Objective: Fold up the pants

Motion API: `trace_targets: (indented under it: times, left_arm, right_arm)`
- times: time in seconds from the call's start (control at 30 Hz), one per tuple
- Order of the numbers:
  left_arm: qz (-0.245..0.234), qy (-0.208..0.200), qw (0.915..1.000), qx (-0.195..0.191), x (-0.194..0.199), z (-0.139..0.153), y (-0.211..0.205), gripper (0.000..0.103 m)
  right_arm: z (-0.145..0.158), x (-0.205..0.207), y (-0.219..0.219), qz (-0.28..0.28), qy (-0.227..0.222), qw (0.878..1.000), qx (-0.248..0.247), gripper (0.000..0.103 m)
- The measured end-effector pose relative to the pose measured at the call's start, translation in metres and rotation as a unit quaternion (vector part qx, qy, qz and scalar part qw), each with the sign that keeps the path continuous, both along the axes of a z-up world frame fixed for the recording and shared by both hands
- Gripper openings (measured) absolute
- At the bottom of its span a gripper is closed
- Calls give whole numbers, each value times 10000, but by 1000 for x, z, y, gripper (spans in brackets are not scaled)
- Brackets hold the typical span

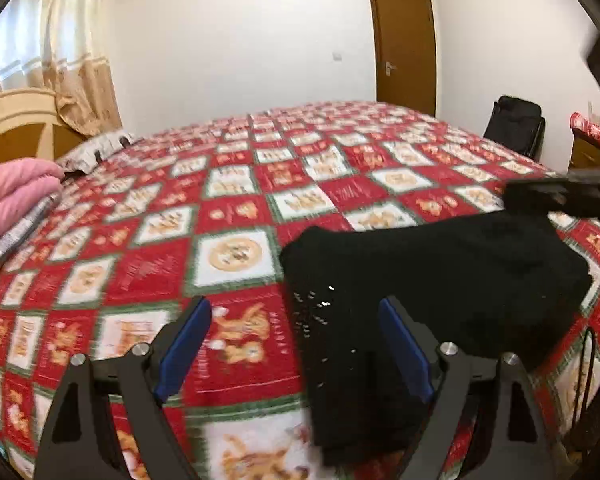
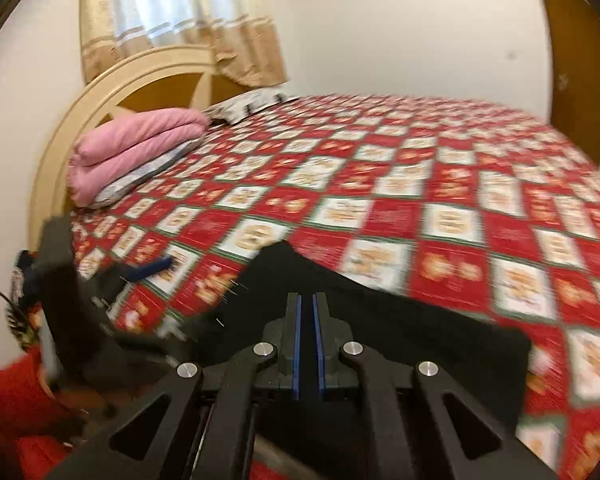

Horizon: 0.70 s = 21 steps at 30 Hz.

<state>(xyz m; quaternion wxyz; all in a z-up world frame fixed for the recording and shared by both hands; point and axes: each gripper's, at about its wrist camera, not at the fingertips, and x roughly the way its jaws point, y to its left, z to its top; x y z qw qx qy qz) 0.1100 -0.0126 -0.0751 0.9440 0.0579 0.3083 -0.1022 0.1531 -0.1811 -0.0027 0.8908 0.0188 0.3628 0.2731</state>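
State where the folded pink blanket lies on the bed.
The pink blanket lies at the head of the bed, against the cream headboard, far left in the left wrist view.

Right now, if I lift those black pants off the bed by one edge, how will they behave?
The black pants will probably droop: they are soft cloth lying in a flat, folded bundle on the quilt. The layers may slide apart, since nothing pins them. They look light, so one gripper pinch likely suffices, though the fold could come undone.

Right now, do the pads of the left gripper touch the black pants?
Cannot tell. In the left wrist view the left gripper is open and the black pants overlap its right pad, but blur hides any contact.
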Motion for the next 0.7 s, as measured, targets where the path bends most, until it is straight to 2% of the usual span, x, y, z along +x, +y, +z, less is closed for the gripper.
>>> trace_targets:
  times: [0.1, 0.13, 0.17, 0.23, 0.3, 0.37, 0.4, 0.47, 0.53, 0.67, 0.7]
  left_arm:
    - [-22, 501, 9986, -175, -2, -30, 1, 85]
    - [41, 500, 9976, -479, -10, -37, 7, 85]
    - [102, 405, 9972, -621, -19, -40, 11, 85]
    - [26, 319, 9986, -412, -27, -40, 7, 84]
    - [38, 310, 9986, -433, -28, -40, 8, 82]
    - [34, 311, 9985, -451, -29, -40, 9, 82]
    - [41, 308, 9986, -431, -30, -40, 8, 81]
    - [61, 318, 9985, -443, -32, -39, 7, 81]
    - [41, 316, 9985, -446, -33, -39, 5, 81]
    - [30, 300, 9987, -422, -34, -38, 5, 81]
    - [25, 322, 9985, -450, -33, -38, 6, 82]
  right_arm:
    - [-14, 27, 32, 319, 257, 9992, 47, 6]
    - [-21, 36, 42, 441, 362, 9984, 1, 6]
    - [-32, 45, 56, 531, 505, 9973, -49, 6]
    - [-60, 69, 83, 672, 947, 9930, -200, 6]
    - [-85, 90, 101, 516, 1333, 9891, -353, 6]
    - [-87, 106, 107, 402, 1246, 9914, 31, 6]
    - [-90, 113, 109, 377, 1316, 9906, 42, 6]
    - [-98, 125, 106, 250, 1529, 9872, 389, 6]
    - [-94, 124, 96, 231, 1560, 9854, 649, 6]
    - [-53, 83, 56, 184, 969, 9864, 1318, 6]
    - [-46, 69, 47, 205, 869, 9884, 1229, 6]
